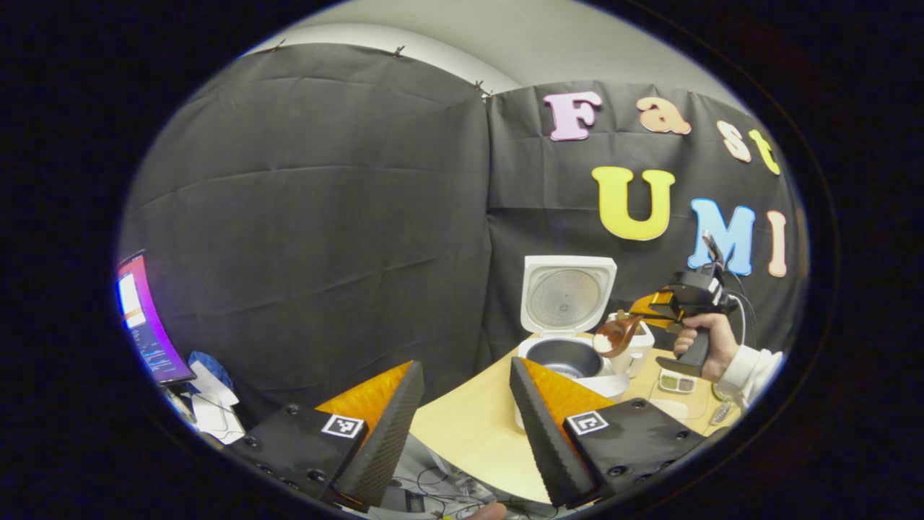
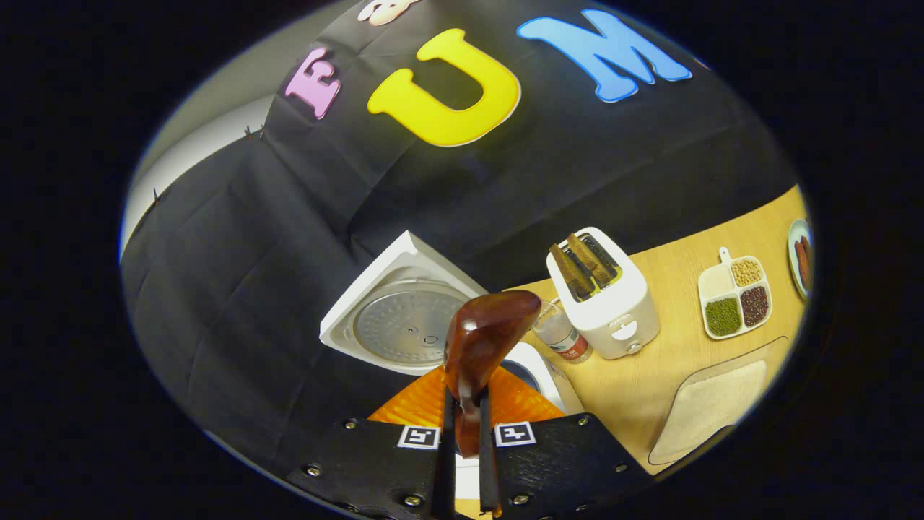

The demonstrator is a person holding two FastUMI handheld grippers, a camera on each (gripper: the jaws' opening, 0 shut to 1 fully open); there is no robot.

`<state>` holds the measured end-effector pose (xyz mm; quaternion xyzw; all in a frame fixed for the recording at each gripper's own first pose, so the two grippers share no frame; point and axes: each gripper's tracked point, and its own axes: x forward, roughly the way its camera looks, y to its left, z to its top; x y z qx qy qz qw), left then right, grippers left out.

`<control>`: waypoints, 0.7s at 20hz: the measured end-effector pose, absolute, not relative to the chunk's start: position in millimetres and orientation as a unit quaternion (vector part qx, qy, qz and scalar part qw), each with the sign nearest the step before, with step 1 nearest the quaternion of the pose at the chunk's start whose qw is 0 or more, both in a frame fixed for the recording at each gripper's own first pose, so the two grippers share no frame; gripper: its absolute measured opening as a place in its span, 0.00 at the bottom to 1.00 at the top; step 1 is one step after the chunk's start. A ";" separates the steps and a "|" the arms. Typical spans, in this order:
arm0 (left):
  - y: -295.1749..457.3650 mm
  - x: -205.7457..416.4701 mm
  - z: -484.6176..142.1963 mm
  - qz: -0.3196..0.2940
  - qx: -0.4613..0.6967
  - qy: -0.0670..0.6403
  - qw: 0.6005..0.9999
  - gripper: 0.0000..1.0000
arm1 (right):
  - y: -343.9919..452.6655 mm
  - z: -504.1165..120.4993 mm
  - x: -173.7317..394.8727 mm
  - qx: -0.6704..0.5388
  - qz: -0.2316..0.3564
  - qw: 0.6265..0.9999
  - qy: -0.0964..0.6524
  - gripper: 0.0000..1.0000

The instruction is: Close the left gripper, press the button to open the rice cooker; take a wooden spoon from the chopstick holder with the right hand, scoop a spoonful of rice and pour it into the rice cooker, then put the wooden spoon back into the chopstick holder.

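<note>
In the left gripper view, the left gripper [image 1: 462,426] was nearest, low in the picture, with its two fingers spread wide apart and nothing between them. Past them lay the edge of the wooden table [image 1: 469,426]. Farther on stood the white rice cooker [image 1: 561,354] with its lid [image 1: 568,295] standing straight up and its dark pot showing inside. Just right of the pot, a hand [image 1: 704,347] held the right gripper [image 1: 646,310]. That gripper held the wooden spoon [image 1: 615,336], and the spoon's bowl, with some white rice on it, hung by the right rim of the pot. On the table near the hand sat a small divided dish [image 1: 677,381]. Far off to the left a lit screen [image 1: 144,318] glowed.

In the right gripper view, the right gripper [image 2: 465,433] was squeezed tight on the wooden spoon's handle, and the spoon [image 2: 480,339] pointed away over the open cooker [image 2: 534,368]. To the right stood a little bottle [image 2: 559,332], then a white toaster [image 2: 603,292] with two slices in it. Nearer on the right lay a tray of rice [image 2: 711,408]. Farther right was the divided dish [image 2: 736,296] of beans and grains.
</note>
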<state>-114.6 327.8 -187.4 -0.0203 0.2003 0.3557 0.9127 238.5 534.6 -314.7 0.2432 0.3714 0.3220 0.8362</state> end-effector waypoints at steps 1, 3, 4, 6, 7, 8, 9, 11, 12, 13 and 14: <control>332.5 -116.2 -189.7 0.357 -0.020 0.203 0.911 0.89 | 544.4 -321.8 239.9 0.232 0.325 0.838 0.372 0.13; 336.5 -119.3 -192.6 0.360 -0.021 0.205 0.910 0.87 | 561.6 -336.0 241.5 0.205 0.329 0.843 0.372 0.13; 335.8 -119.6 -194.3 0.361 -0.023 0.206 0.909 0.89 | 566.5 -341.9 240.7 0.188 0.332 0.849 0.366 0.13; 337.0 -121.6 -195.1 0.363 -0.030 0.207 0.908 0.87 | 580.2 -349.6 244.5 0.143 0.340 0.863 0.344 0.13; 337.4 -121.8 -196.4 0.365 -0.034 0.208 0.907 0.87 | 586.1 -352.5 245.0 0.123 0.345 0.868 0.335 0.13; 338.1 -123.0 -198.1 0.367 -0.037 0.209 0.906 0.89 | 593.1 -355.5 243.6 0.106 0.351 0.872 0.324 0.13; 338.7 -123.2 -198.9 0.369 -0.039 0.211 0.904 0.87 | 598.6 -358.1 241.3 0.090 0.358 0.872 0.321 0.13; 339.1 -125.0 -199.9 0.373 -0.040 0.214 0.902 0.87 | 606.3 -365.5 237.4 0.060 0.368 0.875 0.310 0.13; 338.8 -126.2 -200.5 0.375 -0.039 0.215 0.901 0.87 | 608.4 -368.9 235.9 0.041 0.370 0.877 0.303 0.13; 338.8 -126.1 -199.6 0.376 -0.038 0.215 0.900 0.87 | 610.6 -370.5 234.7 0.020 0.375 0.879 0.294 0.13; 338.0 -126.3 -199.6 0.378 -0.038 0.216 0.899 0.87 | 614.4 -368.0 231.5 -0.001 0.382 0.881 0.278 0.13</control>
